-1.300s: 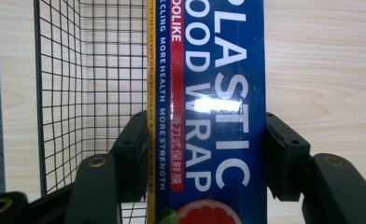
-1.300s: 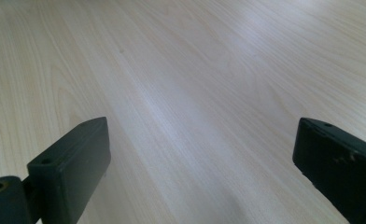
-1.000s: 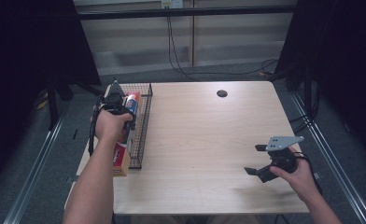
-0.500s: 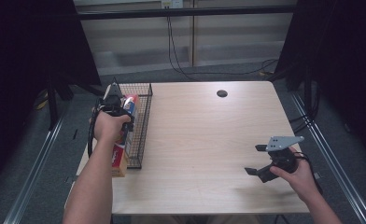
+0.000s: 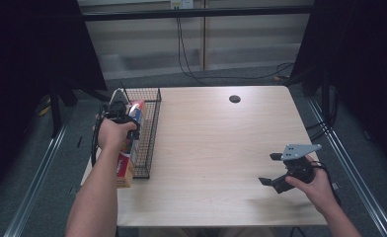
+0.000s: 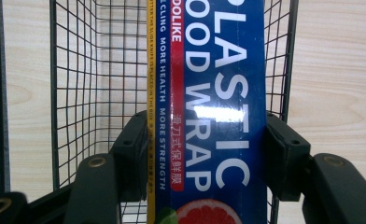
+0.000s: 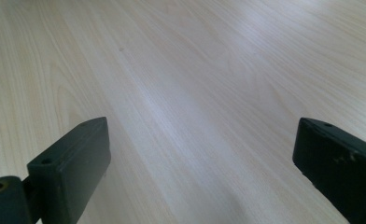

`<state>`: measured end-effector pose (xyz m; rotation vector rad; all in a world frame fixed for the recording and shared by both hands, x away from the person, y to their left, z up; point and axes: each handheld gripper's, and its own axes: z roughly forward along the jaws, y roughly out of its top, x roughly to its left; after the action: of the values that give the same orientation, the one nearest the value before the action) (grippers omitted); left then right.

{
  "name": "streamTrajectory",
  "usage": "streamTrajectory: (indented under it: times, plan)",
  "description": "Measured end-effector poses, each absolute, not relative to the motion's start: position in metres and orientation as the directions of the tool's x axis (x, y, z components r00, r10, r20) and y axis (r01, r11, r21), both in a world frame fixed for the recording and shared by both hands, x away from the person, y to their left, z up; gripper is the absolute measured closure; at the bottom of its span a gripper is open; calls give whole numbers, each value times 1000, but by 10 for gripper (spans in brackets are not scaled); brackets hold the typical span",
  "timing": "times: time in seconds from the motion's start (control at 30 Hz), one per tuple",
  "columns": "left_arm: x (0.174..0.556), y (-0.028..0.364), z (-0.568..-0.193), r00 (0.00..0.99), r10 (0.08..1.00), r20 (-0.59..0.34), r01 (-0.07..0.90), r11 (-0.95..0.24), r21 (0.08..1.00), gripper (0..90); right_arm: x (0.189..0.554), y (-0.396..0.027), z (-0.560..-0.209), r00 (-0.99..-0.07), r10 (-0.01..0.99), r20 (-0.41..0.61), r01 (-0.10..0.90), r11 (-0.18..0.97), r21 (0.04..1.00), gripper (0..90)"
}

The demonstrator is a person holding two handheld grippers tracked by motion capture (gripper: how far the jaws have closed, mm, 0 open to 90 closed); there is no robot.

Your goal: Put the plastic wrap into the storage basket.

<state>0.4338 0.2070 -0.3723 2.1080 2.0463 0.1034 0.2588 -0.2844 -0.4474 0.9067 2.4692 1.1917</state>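
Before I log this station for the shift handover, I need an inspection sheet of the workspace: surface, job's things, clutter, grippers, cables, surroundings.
Surface: light wooden table, bare across its middle, with a small dark round spot near the far edge.
Job's things: black wire basket along the left edge; a blue plastic wrap box above it, with one end past the basket's near end.
Clutter: nothing seen.
Grippers: left gripper shut on the plastic wrap box; right gripper open over bare table, holding nothing.
Cables: black cables hang down the back wall to the floor.
Surroundings: grey floor, dark curtains both sides, metal rails beside the table.
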Motion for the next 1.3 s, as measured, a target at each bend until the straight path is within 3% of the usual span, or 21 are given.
streamTrajectory:
  times: [1.3]
  plan:
    - [437, 216, -384, 22, 995, -101, 985, -4, 170, 423, 258, -284, -447, -777, 628, 43, 424, 473, 772, 39]
